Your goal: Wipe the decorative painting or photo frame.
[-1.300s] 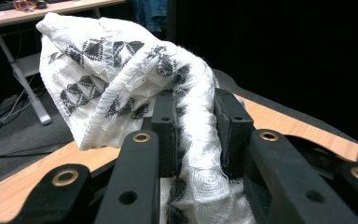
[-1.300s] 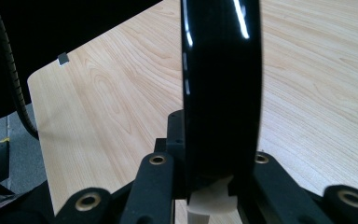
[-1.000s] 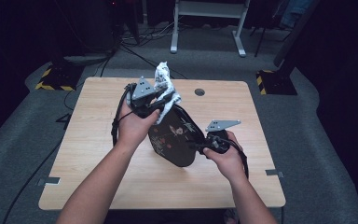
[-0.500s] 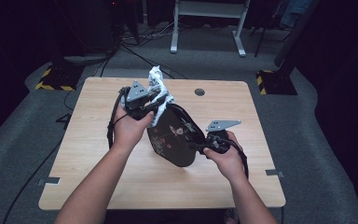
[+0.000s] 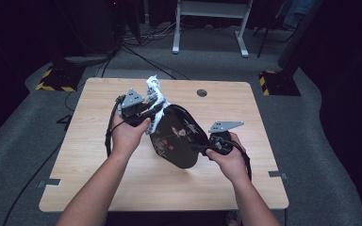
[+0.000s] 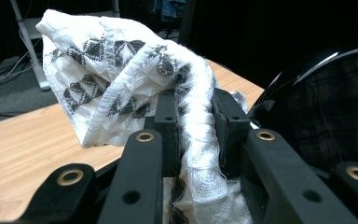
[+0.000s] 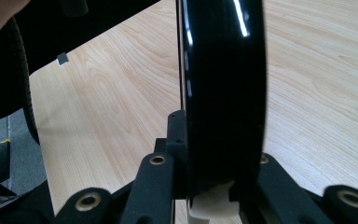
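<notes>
The glossy black oval lacquer tray, painted with small red and pale flowers, was tipped up on edge above the middle of the light wooden table, its decorated face turned toward the camera. At its upper left rim sat the white woven cloth with black diamond patterning, bunched and pressed against the tray's edge, so by my reading the wipe was only getting started, with most of that face not yet touched. The left gripper was clamped on the cloth, a thick twist of it squeezed between the pads, and its jaws had just been nipping in tighter. Over on the tray's lower right edge, the right gripper was closed hard on the rim, holding the tray steady. In the right gripper view the black rim rose straight up between the jaws.
</notes>
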